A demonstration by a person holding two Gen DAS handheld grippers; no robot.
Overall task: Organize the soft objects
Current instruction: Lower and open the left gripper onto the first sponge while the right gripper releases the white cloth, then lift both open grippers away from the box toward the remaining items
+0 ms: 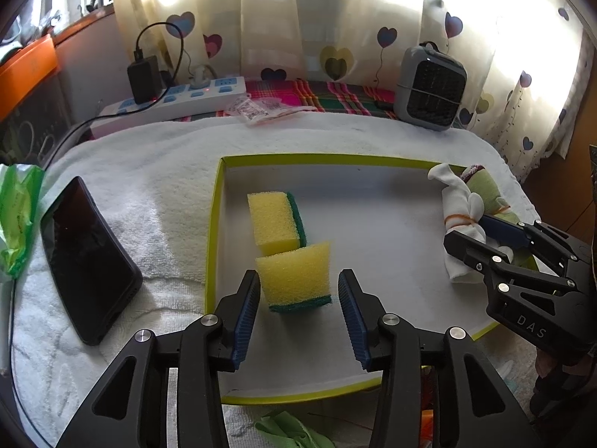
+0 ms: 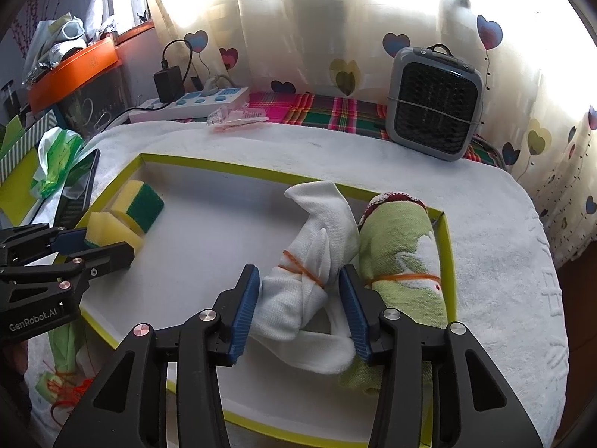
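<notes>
Surface: desk under a white terry towel [image 1: 156, 186]; plaid cloth [image 1: 335, 93] along the far edge. Room: pale curtain [image 1: 373, 18] printed with hearts, backlit by a window.

On the towel: black phone [image 1: 86, 257] at left, lying flat; white power strip [image 1: 179, 100] at far left with a black charger plugged in; grey boxy fan heater [image 1: 433, 89] at far right.

Container: shallow white tray [image 1: 212, 224] with a yellow-green rim. Inside, left: two yellow foam sponges with green scouring faces, far sponge [image 1: 272, 224] lying flat, near sponge [image 1: 298, 280] standing on its green face, tilted. Inside, right: white cloth roll [image 2: 313, 268] and green cloth roll [image 2: 403, 261], each tied with orange thread, touching side by side.

Left claw [image 1: 298, 313]: half open around the near sponge, pads clear of it.
Right claw [image 2: 300, 310]: half open astride the white roll; contact uncertain.
</notes>
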